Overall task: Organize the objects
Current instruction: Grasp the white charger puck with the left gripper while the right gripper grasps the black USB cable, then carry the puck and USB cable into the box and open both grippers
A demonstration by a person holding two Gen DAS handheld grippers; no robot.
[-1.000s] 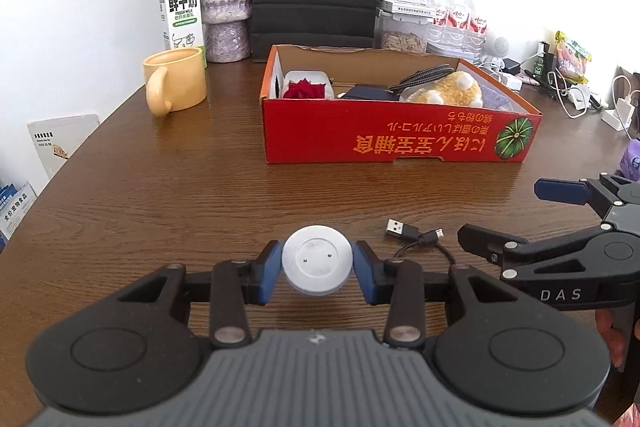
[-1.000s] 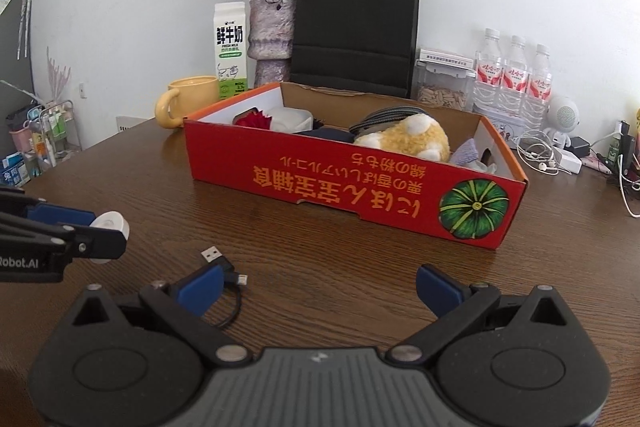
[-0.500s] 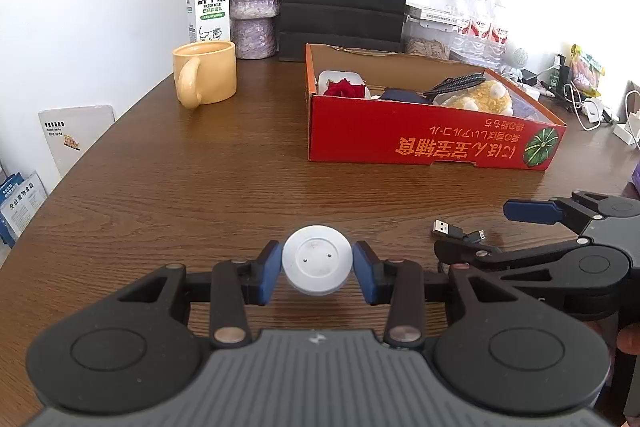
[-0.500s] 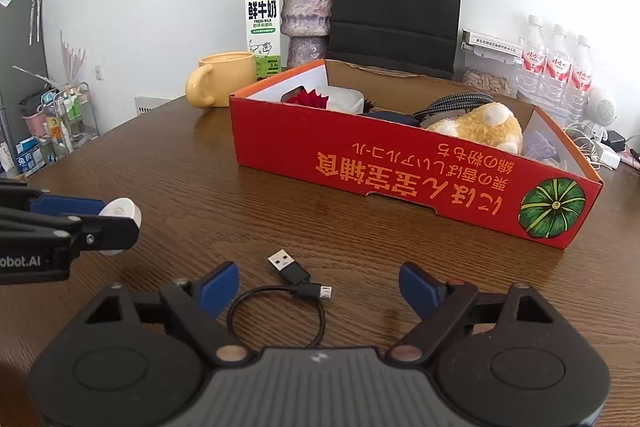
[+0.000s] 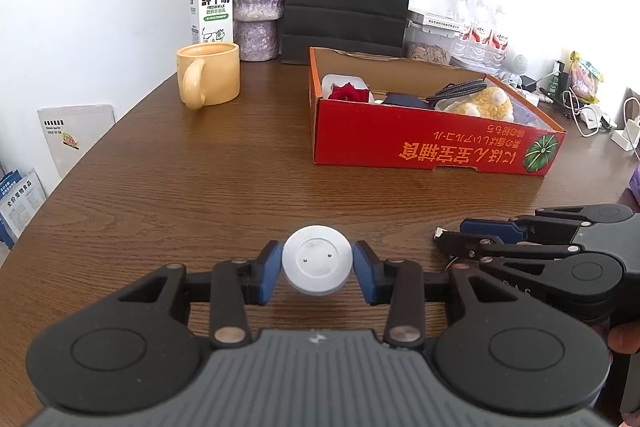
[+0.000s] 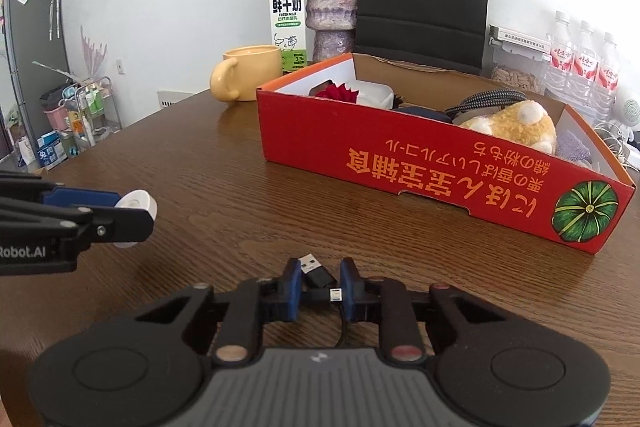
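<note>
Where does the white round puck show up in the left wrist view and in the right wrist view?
Left wrist view: white round puck low centre, clamped in the left hand-held gripper.
Right wrist view: the puck at the left edge, seen side-on between the same fingers.
Shared landmark: the red cardboard box on the table beyond it.

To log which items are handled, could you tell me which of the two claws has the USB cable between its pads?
The right claw: its jaws are closing around the black USB cable. The left claw grips a white round puck instead.
</note>
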